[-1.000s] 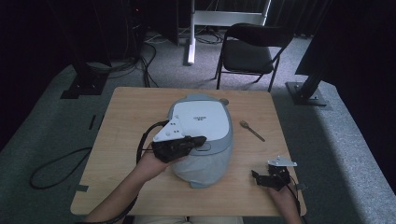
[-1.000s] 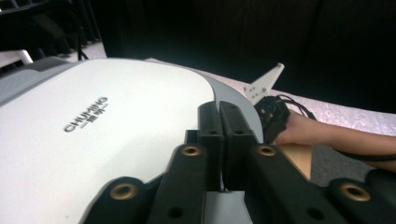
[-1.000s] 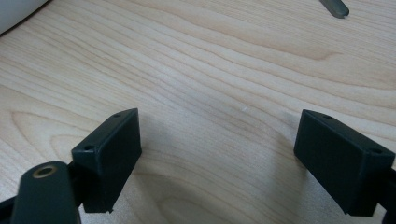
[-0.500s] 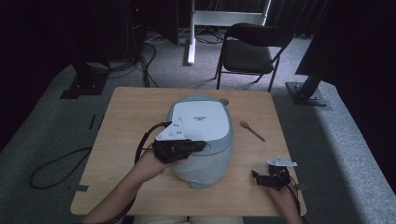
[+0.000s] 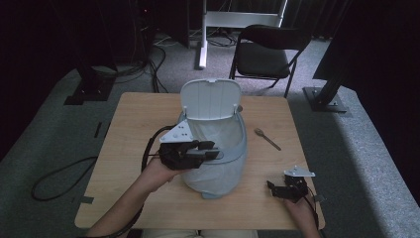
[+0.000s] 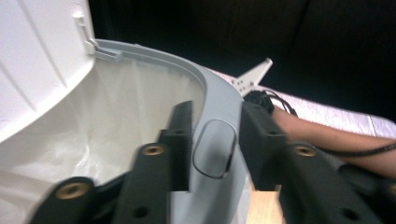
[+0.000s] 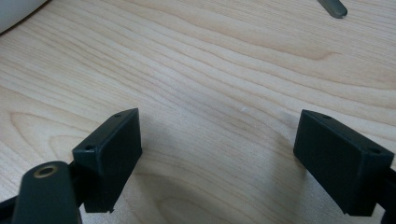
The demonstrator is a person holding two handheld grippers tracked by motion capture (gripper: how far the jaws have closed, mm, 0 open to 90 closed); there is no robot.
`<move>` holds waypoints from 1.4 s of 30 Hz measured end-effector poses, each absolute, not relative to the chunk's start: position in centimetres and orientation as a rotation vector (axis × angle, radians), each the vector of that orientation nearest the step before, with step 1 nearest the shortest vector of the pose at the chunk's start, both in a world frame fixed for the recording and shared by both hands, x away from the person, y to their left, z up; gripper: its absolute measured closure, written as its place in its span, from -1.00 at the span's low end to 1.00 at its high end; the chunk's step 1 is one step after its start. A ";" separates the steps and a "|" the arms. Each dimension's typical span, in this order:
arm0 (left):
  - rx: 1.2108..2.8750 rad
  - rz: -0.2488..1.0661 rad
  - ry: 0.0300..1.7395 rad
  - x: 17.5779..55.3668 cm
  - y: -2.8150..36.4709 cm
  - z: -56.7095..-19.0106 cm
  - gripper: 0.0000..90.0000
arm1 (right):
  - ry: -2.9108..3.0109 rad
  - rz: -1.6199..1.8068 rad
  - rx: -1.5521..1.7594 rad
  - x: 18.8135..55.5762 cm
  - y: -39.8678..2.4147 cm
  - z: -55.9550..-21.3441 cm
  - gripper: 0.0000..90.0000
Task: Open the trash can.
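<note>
- At the centre of the table (image 5: 133, 124) stood the pale grey bin (image 5: 218, 171), its lid (image 5: 210, 99) tipped up at 12 o'clock, so the white liner (image 5: 220, 131) lay open to whatever was to go in
- At the bin's 9 o'clock rim hung the left gripper (image 6: 217, 121); its jaws had just been opening and stood part-spread astride the rim, one inside over the liner, one outside
- The oval release button (image 6: 215, 149) sat on the rim in the gap between them, with no pad pressing on it; I judged the gripper was there to work that catch and had let go of it
- At 5 o'clock of the bin, near the table's front edge, the right gripper (image 5: 278, 190) rested low over bare wood with its jaws spread wide and nothing between them, probably parked so as not to crowd the other hand
- A spoon (image 5: 267, 139) lay flat at 3 o'clock of the bin, apart from it, within fair reach of the right gripper
- The tabletop was light wood with a plain grain, level and dry, carrying just the bin and spoon
- Around it lay grey carpet; a folding chair (image 5: 265, 54) stood beyond the far edge at 1 o'clock, cables (image 5: 59, 173) trailed at 9 o'clock, and the background was dark
</note>
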State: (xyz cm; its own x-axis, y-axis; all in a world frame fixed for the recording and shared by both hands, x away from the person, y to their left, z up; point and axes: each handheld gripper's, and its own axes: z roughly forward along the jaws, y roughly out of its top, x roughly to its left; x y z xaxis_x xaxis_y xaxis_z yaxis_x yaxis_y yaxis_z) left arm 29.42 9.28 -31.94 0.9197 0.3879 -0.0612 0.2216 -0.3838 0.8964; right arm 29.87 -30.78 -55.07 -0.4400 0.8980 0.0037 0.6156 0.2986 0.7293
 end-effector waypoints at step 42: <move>1.849 0.472 0.672 30.1 13.4 -32.7 -0.97 | 2.165 0.940 1.353 29.9 -30.8 -55.1 -0.68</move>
